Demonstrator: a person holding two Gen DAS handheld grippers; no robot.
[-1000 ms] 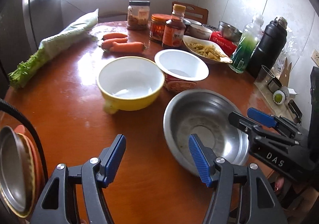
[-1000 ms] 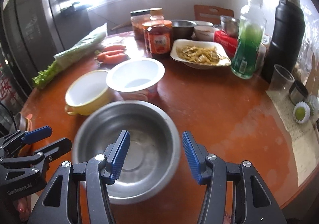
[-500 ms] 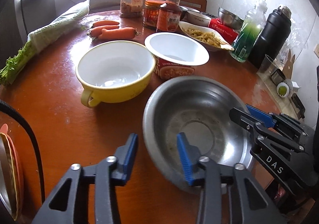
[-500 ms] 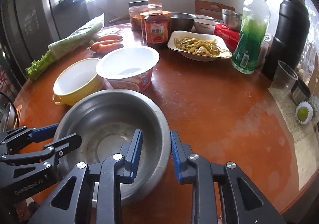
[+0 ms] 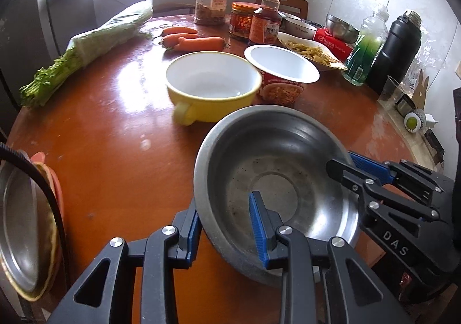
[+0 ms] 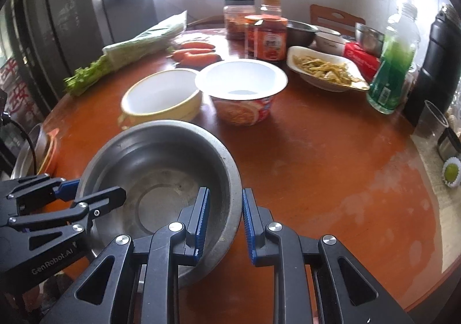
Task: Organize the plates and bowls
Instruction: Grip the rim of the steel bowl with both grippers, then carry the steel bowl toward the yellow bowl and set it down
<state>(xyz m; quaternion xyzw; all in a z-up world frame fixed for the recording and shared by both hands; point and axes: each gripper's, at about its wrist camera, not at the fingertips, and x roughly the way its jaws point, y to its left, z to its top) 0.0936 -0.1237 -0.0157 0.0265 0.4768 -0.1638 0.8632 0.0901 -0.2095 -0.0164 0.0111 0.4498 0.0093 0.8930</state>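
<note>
A steel bowl (image 5: pixel 273 156) (image 6: pixel 155 156) sits near the front edge of the round brown table (image 5: pixel 115 136). My left gripper (image 5: pixel 224 226) straddles its near-left rim, one pad outside the wall and one inside, and its jaws are closing on it. On the bowl's right rim my right gripper (image 6: pixel 223 217) is shut the same way. Each gripper shows in the other's view, the right gripper (image 5: pixel 345 165) and the left gripper (image 6: pixel 95 194). Just behind stand a yellow handled bowl (image 5: pixel 213 84) (image 6: pixel 161 93) and a white noodle cup (image 5: pixel 282 67) (image 6: pixel 242 79).
A stack of plates (image 5: pixel 26 223) stands off the table's left edge. Farther back lie bagged greens (image 5: pixel 95 44), carrots (image 5: pixel 196 40), jars (image 5: pixel 211 4), a dish of food (image 5: pixel 311 51), a green bottle (image 5: pixel 366 47) and a black flask (image 5: pixel 397 50).
Both grippers have come forward over the steel bowl's rim and drawn their jaws in from wide apart onto its wall. The bowl now looks larger and closer.
</note>
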